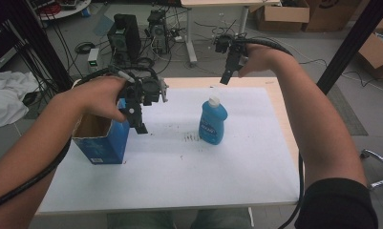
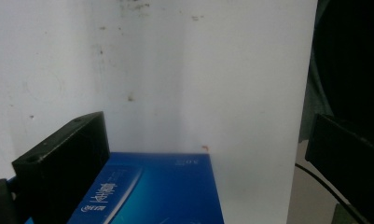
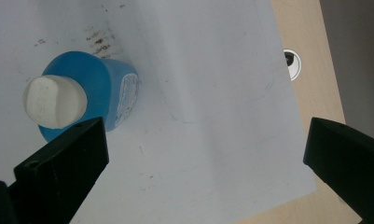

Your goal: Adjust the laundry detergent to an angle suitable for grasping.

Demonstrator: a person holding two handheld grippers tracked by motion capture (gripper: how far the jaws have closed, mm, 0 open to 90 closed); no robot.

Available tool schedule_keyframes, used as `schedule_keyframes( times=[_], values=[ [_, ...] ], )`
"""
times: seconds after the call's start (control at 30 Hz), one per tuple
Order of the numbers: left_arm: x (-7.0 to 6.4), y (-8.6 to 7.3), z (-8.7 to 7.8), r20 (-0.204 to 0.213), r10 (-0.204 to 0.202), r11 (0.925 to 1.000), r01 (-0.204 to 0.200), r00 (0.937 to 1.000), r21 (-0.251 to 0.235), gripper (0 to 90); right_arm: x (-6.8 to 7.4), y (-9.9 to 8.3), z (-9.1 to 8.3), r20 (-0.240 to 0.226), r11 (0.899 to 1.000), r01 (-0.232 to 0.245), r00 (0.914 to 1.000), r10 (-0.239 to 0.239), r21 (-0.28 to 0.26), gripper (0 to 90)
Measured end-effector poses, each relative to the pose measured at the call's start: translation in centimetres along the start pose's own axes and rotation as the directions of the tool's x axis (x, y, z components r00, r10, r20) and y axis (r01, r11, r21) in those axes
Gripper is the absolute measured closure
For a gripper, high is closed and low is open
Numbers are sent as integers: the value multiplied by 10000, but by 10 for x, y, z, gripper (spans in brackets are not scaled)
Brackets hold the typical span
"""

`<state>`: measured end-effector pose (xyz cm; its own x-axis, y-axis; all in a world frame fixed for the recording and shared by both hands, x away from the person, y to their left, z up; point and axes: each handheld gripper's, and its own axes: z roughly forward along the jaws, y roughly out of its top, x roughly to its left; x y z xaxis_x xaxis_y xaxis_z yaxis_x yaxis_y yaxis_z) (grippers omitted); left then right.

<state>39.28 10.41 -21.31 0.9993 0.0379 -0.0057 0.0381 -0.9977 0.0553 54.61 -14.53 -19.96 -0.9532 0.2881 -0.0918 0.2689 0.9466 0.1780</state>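
An open blue cardboard box [image 1: 103,138] stands at the left of the white mat [image 1: 179,167]. My left gripper [image 1: 139,119] hangs just above the box's right edge, open, with nothing held. In the left gripper view its jaws [image 2: 203,135] stand wide apart over the box's blue side [image 2: 161,191]. A blue bottle [image 1: 212,123] with a white cap stands upright mid-mat. My right gripper [image 1: 227,71] is raised above the table's far edge, behind the bottle. The right gripper view looks down past its spread jaws [image 3: 203,140], with the bottle [image 3: 105,88] beside the left jaw.
The wooden table [image 1: 277,102] shows past the mat's right side, with a cable hole [image 3: 292,63]. Behind the table are computer towers [image 1: 124,33], cables and cardboard boxes [image 1: 282,14]. A black post [image 1: 351,43] slants at the right. White cloth [image 1: 7,95] lies at the left.
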Motion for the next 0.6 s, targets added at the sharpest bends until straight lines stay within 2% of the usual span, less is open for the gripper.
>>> schedule_keyframes(
  times=[0.2,0.23,0.6],
  values=[
    [-4,-2,0,98,6,9999,-4,10000,-120,1,3,1,-2,-56,10000,73,10000,-73,-6,0],
    [-3,-2,0,58,-28,10000,28,10000,37,1,1,1,-1,-34,10000,62,10000,-62,43,0],
    [2,-4,0,43,-62,10000,62,10000,1,1,-1,1,4,9,9999,3,10000,-3,135,0]
  ],
)
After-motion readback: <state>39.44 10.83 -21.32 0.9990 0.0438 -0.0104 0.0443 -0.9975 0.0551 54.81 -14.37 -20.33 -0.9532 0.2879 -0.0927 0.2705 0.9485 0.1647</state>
